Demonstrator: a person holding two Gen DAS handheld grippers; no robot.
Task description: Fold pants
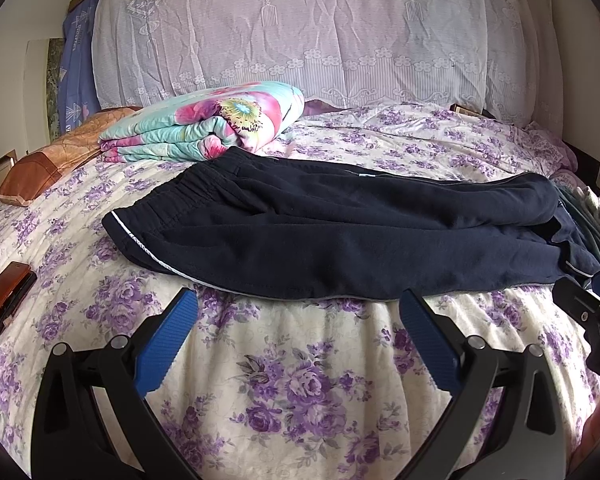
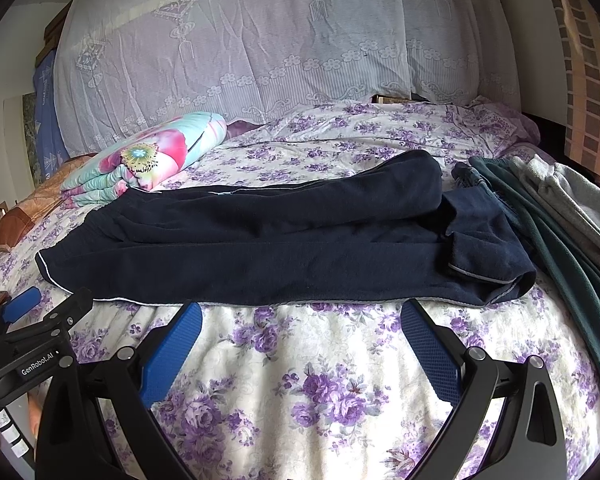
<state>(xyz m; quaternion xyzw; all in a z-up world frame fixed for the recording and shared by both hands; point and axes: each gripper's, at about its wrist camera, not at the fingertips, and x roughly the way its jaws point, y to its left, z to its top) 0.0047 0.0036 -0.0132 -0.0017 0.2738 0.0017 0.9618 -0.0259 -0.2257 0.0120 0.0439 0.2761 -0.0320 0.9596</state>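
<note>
Dark navy pants (image 1: 320,232) lie across the bed, folded lengthwise, waistband to the left and leg ends to the right; they also show in the right wrist view (image 2: 280,248). The leg cuffs (image 2: 488,256) are turned back and rumpled at the right end. My left gripper (image 1: 298,300) is open and empty, just short of the pants' near edge. My right gripper (image 2: 300,312) is open and empty, also just short of the near edge. Each gripper shows at the side of the other's view, the right one (image 1: 592,300) and the left one (image 2: 24,300).
The bed has a purple floral sheet (image 1: 300,380). A folded floral quilt (image 1: 204,124) and a brown pillow (image 1: 48,160) lie at the back left. A dark green garment (image 2: 560,248) and a grey one (image 2: 580,200) lie right of the pants. A lace-covered headboard (image 2: 260,40) stands behind.
</note>
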